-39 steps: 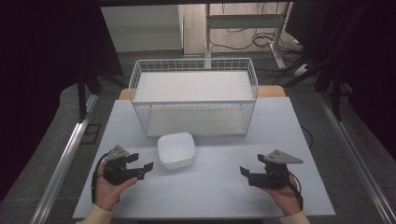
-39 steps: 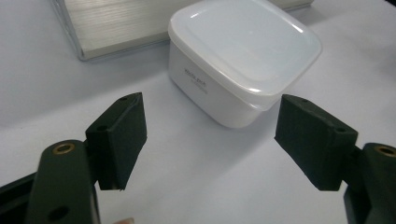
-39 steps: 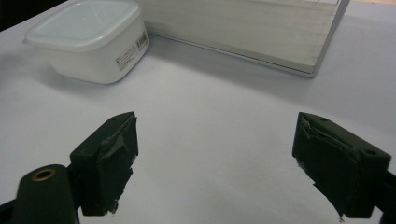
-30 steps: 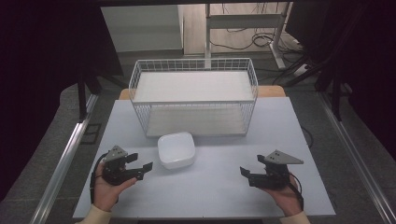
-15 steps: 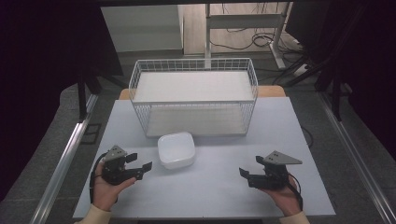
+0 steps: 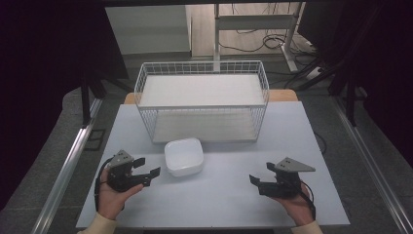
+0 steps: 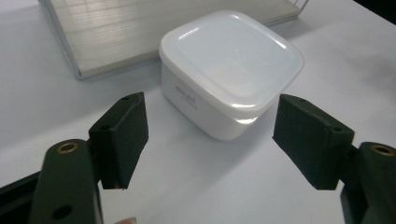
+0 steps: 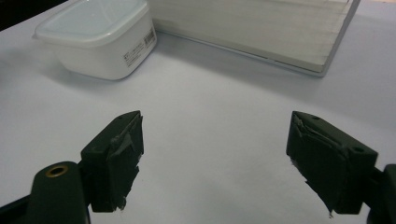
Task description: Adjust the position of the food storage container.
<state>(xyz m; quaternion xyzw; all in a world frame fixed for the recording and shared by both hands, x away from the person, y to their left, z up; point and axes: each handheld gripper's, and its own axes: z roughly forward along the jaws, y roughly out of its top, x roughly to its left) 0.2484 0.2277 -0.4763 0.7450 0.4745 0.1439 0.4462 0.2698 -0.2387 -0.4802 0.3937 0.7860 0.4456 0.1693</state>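
While the lidded white plastic container (image 6: 184, 156) sits mid-table, just before the wire basket (image 6: 202, 101) at the far edge, the left gripper (image 6: 144, 167) hovers just beside it near the front-left corner, jaws spread; the right gripper (image 6: 260, 174), also spread, holds nothing near the front-right corner.
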